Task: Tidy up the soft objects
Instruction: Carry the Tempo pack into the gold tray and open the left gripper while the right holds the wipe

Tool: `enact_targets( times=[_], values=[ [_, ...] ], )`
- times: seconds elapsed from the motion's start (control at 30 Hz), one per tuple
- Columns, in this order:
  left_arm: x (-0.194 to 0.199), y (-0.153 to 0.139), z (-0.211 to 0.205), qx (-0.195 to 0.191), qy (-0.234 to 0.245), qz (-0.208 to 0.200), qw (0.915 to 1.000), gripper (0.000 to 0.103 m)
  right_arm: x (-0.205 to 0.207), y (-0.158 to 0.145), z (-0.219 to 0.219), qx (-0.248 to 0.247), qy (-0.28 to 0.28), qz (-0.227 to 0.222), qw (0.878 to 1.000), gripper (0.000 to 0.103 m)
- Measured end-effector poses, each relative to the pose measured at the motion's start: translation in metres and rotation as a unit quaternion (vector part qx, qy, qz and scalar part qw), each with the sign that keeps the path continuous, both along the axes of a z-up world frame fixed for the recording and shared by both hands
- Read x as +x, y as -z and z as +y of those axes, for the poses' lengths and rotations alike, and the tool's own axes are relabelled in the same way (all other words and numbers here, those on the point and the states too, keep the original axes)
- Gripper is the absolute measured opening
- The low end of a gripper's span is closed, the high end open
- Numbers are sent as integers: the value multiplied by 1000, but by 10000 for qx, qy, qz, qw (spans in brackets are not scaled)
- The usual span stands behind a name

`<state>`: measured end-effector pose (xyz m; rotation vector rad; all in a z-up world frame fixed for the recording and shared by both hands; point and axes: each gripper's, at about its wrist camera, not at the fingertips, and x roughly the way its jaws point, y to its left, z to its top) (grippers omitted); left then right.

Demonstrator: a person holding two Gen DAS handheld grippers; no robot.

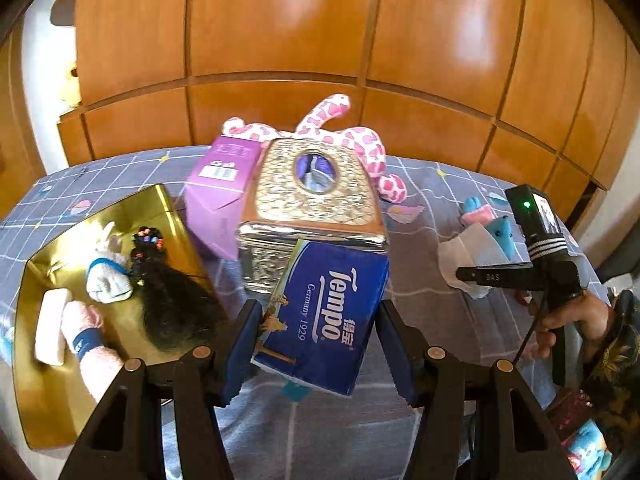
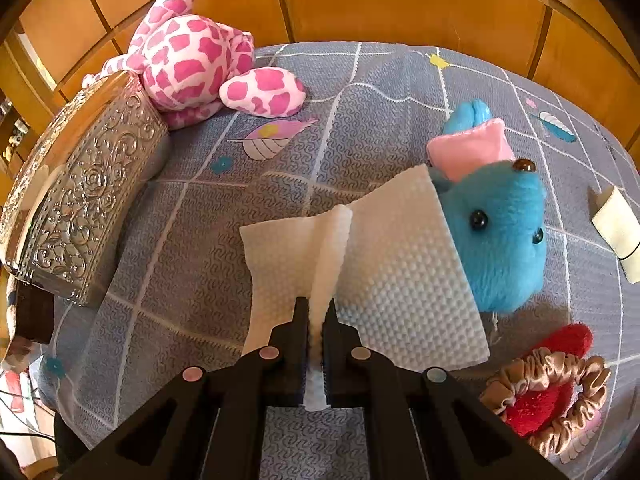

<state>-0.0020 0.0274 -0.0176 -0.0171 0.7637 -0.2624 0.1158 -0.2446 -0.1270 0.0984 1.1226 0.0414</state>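
Observation:
My left gripper (image 1: 318,330) is shut on a blue Tempo tissue pack (image 1: 324,312), held tilted in front of an embossed metal tissue box (image 1: 314,200). My right gripper (image 2: 317,320) is shut on a fold of a white paper towel (image 2: 384,256) that drapes over the bed and partly covers a blue plush toy (image 2: 500,232). The right gripper also shows in the left wrist view (image 1: 476,276), holding the towel (image 1: 460,256). A pink-spotted plush (image 2: 200,52) lies behind the metal box (image 2: 76,196).
A gold tray (image 1: 60,380) at left holds a black hair piece (image 1: 172,300), socks and a small white toy. A purple box (image 1: 220,192) lies beside the metal box. A satin scrunchie (image 2: 560,392) on a red item and a beige piece (image 2: 618,232) lie at right. Wooden panels stand behind.

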Motion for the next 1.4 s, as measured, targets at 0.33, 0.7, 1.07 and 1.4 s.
enact_targets(
  times=[0.33,0.7,1.07,1.4],
  values=[
    [2,4,30,-53,-452,98,9989,59,-3,0,10,-107,-51,-26,9999,4],
    [34,18,105,-282,-1487,373,9878,59,-4,-2,9,-155,-72,-55,9998,4],
    [63,46,181,-215,-2397,646,9685,64,-9,-3,6,-61,153,-147,9998,4],
    [28,24,187,3,-2486,19,9686,85,-10,-7,2,20,344,-219,9992,4]
  ],
)
